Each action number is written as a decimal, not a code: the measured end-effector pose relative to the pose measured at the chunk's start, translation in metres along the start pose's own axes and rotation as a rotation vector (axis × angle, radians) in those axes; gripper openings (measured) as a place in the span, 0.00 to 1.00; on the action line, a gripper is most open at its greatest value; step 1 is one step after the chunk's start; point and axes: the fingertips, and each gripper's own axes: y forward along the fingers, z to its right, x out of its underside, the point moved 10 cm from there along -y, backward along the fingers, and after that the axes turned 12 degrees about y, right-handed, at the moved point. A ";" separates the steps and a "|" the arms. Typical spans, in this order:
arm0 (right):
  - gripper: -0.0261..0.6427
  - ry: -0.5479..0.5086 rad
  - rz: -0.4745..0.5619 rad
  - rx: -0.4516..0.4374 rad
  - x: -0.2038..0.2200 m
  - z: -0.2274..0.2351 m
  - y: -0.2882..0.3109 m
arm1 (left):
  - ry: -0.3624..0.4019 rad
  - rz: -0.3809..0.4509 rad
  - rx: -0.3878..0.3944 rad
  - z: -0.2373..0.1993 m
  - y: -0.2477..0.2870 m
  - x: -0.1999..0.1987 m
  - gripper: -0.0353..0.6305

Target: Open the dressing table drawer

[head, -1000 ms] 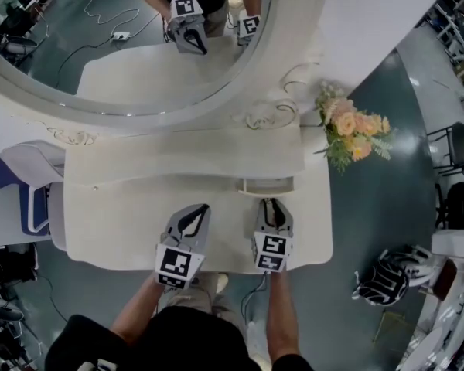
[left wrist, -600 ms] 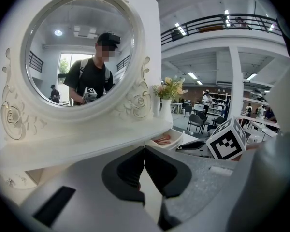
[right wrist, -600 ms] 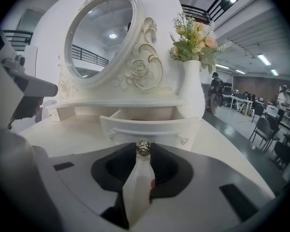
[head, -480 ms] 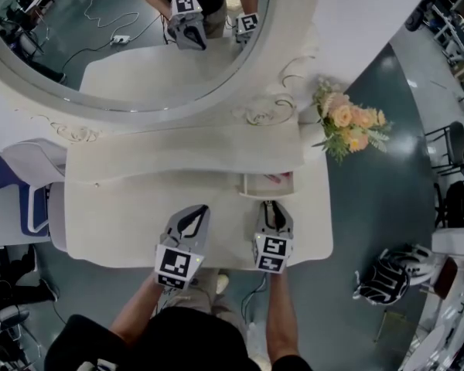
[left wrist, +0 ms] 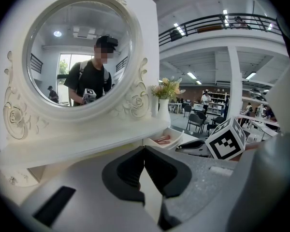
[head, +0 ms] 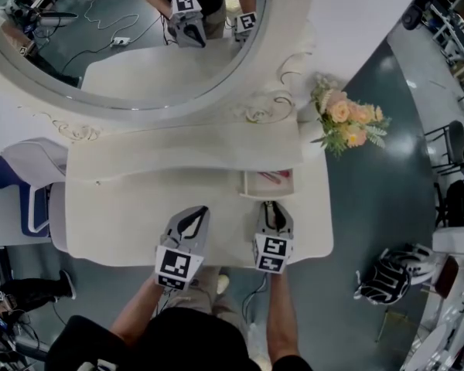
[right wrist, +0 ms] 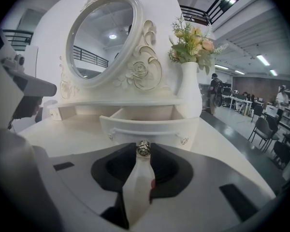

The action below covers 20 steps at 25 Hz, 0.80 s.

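Drawer (right wrist: 146, 127) partly out, right claw (right wrist: 144, 155) clamped on its knob (right wrist: 143, 148), left claw (left wrist: 144, 150) closed empty; likely more pulling left.

I see a cream-white dressing table (head: 124, 230), its drawer (right wrist: 145, 127) the same cream, with a silvery drawer knob (right wrist: 143, 148). The mirror frame (right wrist: 142, 74) has rose scrolls edged in gold. Peach and pink flowers (head: 348, 122) with green leaves sit in a white vase (right wrist: 189, 93). My left gripper (head: 203, 209) and right gripper (head: 272, 204) are grey with black pads and black-and-white square markers. The floor (head: 371, 230) is dark blue-grey.
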 end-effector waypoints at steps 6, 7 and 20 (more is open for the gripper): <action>0.18 -0.002 0.002 0.005 0.001 -0.001 0.000 | 0.008 0.004 -0.010 -0.002 -0.002 0.002 0.06; 0.18 -0.003 0.005 0.008 0.001 -0.001 0.000 | 0.009 0.005 -0.010 -0.002 -0.002 0.002 0.06; 0.37 0.027 0.025 0.015 0.005 -0.001 -0.005 | 0.014 0.019 -0.004 -0.003 -0.008 0.000 0.06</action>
